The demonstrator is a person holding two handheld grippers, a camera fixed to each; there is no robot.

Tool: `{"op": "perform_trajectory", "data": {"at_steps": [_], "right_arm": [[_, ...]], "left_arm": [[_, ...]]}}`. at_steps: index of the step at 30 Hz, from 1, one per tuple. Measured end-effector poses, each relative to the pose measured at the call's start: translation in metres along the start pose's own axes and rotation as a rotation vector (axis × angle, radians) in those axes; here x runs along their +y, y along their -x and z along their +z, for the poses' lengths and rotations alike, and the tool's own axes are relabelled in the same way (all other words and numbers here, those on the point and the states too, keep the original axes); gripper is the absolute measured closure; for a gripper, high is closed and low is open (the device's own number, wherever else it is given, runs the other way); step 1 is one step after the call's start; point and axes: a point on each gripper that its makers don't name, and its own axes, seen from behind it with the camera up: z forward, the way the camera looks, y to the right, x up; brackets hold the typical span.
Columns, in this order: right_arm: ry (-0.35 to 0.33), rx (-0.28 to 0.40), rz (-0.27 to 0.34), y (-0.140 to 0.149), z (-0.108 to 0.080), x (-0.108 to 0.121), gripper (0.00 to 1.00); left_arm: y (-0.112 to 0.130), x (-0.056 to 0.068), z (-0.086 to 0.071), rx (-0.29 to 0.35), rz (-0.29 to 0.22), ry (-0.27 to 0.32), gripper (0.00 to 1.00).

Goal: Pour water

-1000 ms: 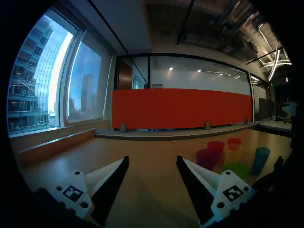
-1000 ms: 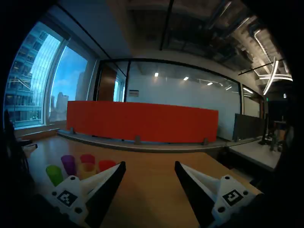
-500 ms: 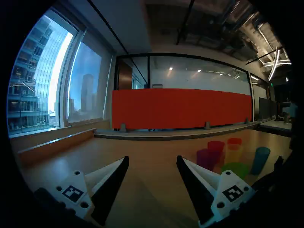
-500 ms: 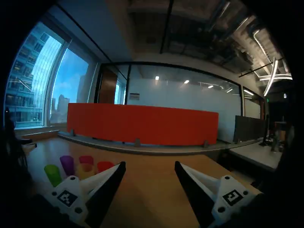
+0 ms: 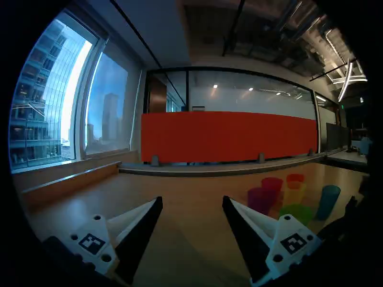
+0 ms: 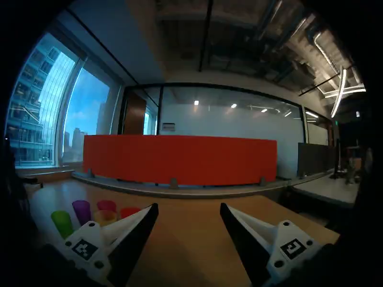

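Fingers spread; left gripper, right gripper level over table.

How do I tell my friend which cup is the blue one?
Find the long orange-red partition panel at the far edge of the wooden table. In the left gripper view, a bunch of see-through plastic cups stands before it, toward the right. The teal-blue plastic cup is at the bunch's right end, beside the green plastic cup, and is the only blue one.

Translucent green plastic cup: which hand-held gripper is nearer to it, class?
Left, probably. The translucent green plastic cup sits beyond the left hand-held gripper, to its right, looming large; from the right hand-held gripper it looks smaller, off left.
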Motion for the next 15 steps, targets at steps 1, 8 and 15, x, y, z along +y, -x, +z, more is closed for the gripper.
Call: {"op": "perform_trajectory", "data": {"at_steps": [1,8,15], "right_arm": [[0.0,0.002,0.004,0.002,0.003,0.0,0.0],[0.015,0.005,0.018,0.013,0.02,0.006,0.0],[0.025,0.001,0.029,0.027,0.024,0.009,0.0]], "left_arm": [[0.0,0.0,0.0,0.0,0.0,0.0,0.07],[0.0,-0.001,0.0,0.0,0.0,0.0,0.07],[0.0,-0.001,0.0,0.0,-0.001,0.0,0.07]]}}
